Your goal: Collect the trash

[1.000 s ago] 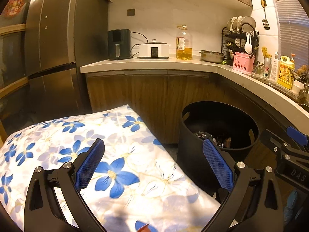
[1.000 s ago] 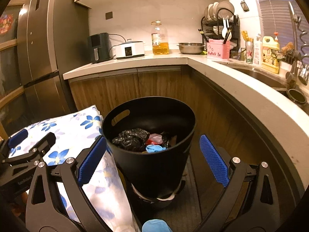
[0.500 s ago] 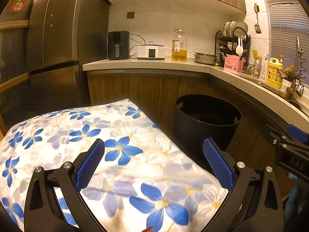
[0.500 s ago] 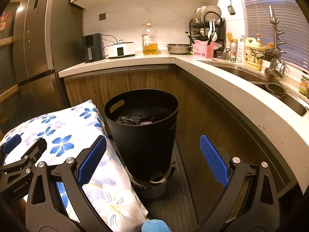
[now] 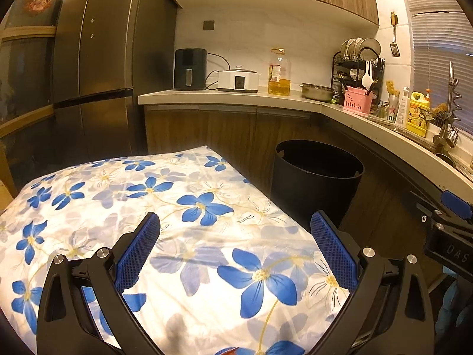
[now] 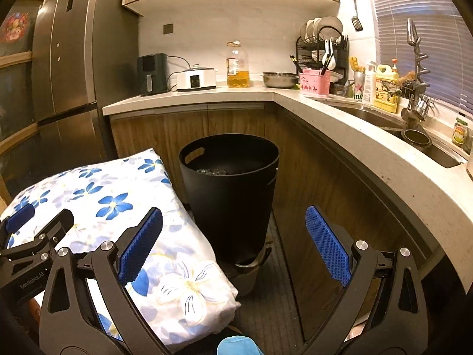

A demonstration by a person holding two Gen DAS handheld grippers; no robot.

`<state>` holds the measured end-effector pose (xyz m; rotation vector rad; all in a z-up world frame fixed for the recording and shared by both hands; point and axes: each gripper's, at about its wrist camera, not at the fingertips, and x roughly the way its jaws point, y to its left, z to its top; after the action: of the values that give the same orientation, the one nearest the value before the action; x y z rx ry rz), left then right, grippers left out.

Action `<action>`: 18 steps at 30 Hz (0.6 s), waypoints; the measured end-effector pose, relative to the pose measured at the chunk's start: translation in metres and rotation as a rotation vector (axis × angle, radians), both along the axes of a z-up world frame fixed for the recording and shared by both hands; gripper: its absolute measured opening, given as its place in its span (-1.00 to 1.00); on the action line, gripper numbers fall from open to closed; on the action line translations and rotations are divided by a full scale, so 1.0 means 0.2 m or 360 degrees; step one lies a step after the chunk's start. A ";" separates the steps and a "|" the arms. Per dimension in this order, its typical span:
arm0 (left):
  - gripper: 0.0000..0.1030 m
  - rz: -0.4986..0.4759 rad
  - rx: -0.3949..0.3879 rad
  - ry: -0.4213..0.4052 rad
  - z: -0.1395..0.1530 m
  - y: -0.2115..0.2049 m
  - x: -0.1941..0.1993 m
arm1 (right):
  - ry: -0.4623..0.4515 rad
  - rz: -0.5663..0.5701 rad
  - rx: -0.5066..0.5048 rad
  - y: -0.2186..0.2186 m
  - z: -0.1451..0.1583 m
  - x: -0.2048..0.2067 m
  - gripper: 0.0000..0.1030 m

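Both grippers, left gripper (image 5: 235, 244) and right gripper (image 6: 233, 245), hold jaws wide, empty. Black bin (image 6: 230, 189) stands at 12 o'clock between floral cloth (image 6: 118, 207) and cabinets; only the right view shows trash (image 6: 211, 171) inside.

Left tool (image 5: 235, 236): jaws wide apart, nothing between pads, over floral cloth (image 5: 177, 207). Black bin (image 5: 316, 183) just beyond cloth's far right corner, below bench (image 5: 295, 100); contents not visible. On bench, L to R: air fryer (image 5: 189, 69), white cooker (image 5: 238, 81), oil bottle (image 5: 279, 71), steel bowl (image 5: 317, 92), dish rack (image 5: 358, 68). Right tool (image 5: 452, 224) at right edge.
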<state>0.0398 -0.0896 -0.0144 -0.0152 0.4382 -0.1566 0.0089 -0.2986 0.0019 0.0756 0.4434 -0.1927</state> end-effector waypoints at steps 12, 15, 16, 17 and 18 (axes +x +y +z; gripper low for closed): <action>0.89 0.0002 -0.0043 -0.0006 0.00 0.06 -0.10 | -0.0038 0.0013 -0.0019 0.07 0.01 -0.11 0.87; 0.89 0.0009 -0.0043 -0.0015 0.00 0.07 -0.12 | -0.0045 0.0019 -0.0025 0.09 0.02 -0.12 0.87; 0.89 0.0012 -0.0044 -0.0015 0.00 0.07 -0.13 | -0.0048 0.0022 -0.0028 0.10 0.02 -0.12 0.87; 0.89 0.0013 -0.0046 -0.0014 0.01 0.08 -0.13 | -0.0053 0.0024 -0.0030 0.11 0.02 -0.13 0.87; 0.89 0.0013 -0.0048 -0.0012 0.01 0.08 -0.14 | -0.0057 0.0026 -0.0032 0.11 0.02 -0.13 0.87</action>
<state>0.0127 -0.0735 -0.0132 -0.0462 0.4280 -0.1555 -0.0173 -0.2760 0.0063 0.0558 0.4066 -0.1792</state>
